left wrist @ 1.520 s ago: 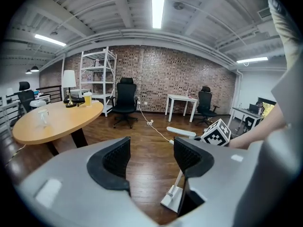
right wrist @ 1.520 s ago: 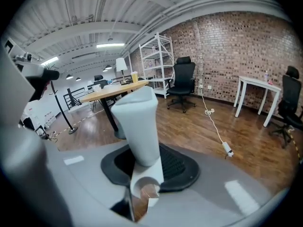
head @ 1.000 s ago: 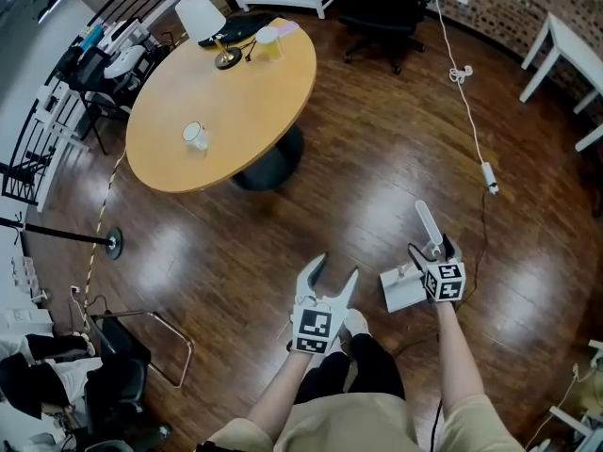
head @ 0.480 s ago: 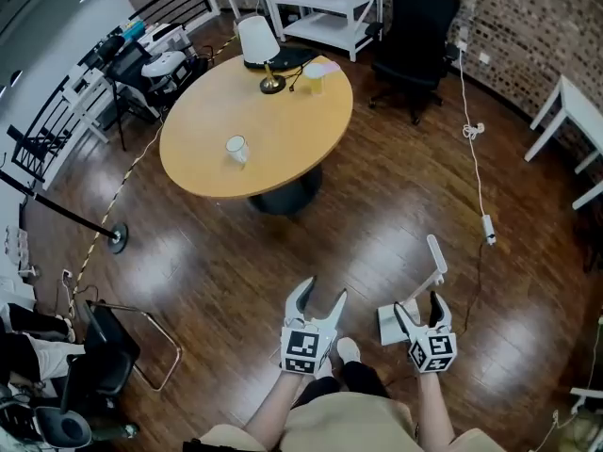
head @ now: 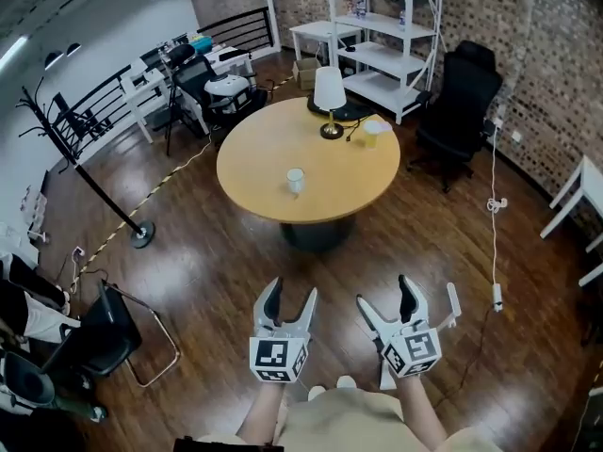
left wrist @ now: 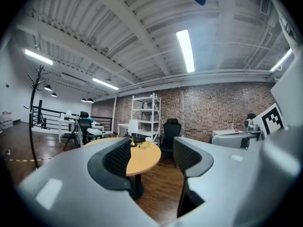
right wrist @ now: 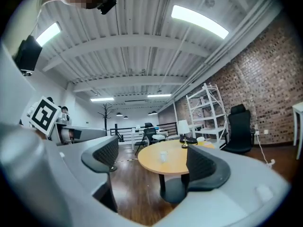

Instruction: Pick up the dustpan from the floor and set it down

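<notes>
The left tool (head: 292, 292) is released, but only narrowly: its pads stand a small gap apart with nothing between them. The right tool (head: 384, 295) gapes wide and is just as empty. Both point level, out across the room (so neither tool's own camera shows the boards below).

The dustpan (head: 452, 301) lies on the floor (head: 207, 281), low beside and partly under the right tool. A pale, slim handle slants out at that tool's right edge. A pale sliver beneath the tool is probably the pan, and the rest is hidden. It looks like light, hard plastic, so I judge that it slides easily on the glossy wood.

The risk from here is a downward reach for a thing half covered by the tool itself. The tool could knock the handle instead of straddling it and push the pan away. It could also clamp only the tip, so that the pan swings. A white cable (head: 494, 243) with a small box lies near and could snag.

Farther off stands the round tabletop (head: 273, 149) with a cup (head: 296, 180).
</notes>
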The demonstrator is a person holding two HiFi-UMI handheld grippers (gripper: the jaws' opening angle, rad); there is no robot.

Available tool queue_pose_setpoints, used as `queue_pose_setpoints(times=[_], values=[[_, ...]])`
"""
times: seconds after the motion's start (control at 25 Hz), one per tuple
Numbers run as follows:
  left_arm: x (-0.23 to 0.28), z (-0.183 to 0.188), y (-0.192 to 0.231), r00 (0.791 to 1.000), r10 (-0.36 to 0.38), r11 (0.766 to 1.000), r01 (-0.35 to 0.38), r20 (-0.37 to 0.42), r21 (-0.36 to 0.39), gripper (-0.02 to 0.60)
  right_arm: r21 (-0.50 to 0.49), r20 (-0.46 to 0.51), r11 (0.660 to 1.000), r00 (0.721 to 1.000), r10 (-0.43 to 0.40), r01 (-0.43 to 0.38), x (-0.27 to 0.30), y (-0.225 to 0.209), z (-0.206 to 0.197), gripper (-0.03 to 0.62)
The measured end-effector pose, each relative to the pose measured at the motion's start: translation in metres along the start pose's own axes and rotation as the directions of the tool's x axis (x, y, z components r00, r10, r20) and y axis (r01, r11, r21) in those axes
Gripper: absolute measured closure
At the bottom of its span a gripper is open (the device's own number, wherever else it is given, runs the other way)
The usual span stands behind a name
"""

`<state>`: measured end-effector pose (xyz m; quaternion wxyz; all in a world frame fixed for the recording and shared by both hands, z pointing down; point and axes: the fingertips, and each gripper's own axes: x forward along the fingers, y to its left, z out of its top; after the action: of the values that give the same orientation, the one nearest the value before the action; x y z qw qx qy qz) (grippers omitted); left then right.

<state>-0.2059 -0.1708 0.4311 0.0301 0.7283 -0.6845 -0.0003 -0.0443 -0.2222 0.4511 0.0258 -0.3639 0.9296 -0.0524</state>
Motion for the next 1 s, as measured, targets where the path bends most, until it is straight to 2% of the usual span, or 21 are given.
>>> queue_pose_setpoints(times=[0.12, 0.2, 0.52, 0.72, 1.0], values=[[-0.02, 0.032, 0.021, 0.994, 0.076, 0.997, -0.077, 0.08, 0.002, 0.324, -0.015, 0.036, 0.996, 0.995, 0.091, -0.09, 0.022, 0.023, 0.032, 0.137], [-0.029, 0.042, 0.029, 0.989, 0.106, 0.994, -0.107, 0.106, 0.001, 0.324, -0.023, 0.063, 0.992, 0.99, 0.129, -0.128, 0.03, 0.033, 0.044, 0.146], [-0.056, 0.049, 0.056, 0.972, 0.188, 0.982, -0.19, 0.138, -0.003, 0.324, -0.054, 0.089, 0.983, 0.979, 0.181, -0.177, 0.039, 0.059, 0.052, 0.148], [-0.065, 0.047, 0.063, 0.968, 0.204, 0.979, -0.206, 0.143, -0.004, 0.324, -0.062, 0.086, 0.983, 0.981, 0.176, -0.171, 0.035, 0.059, 0.049, 0.148], [-0.063, 0.045, 0.059, 0.974, 0.18, 0.983, -0.181, 0.134, -0.005, 0.325, -0.057, 0.054, 0.987, 0.987, 0.154, -0.151, 0.031, 0.055, 0.039, 0.163]])
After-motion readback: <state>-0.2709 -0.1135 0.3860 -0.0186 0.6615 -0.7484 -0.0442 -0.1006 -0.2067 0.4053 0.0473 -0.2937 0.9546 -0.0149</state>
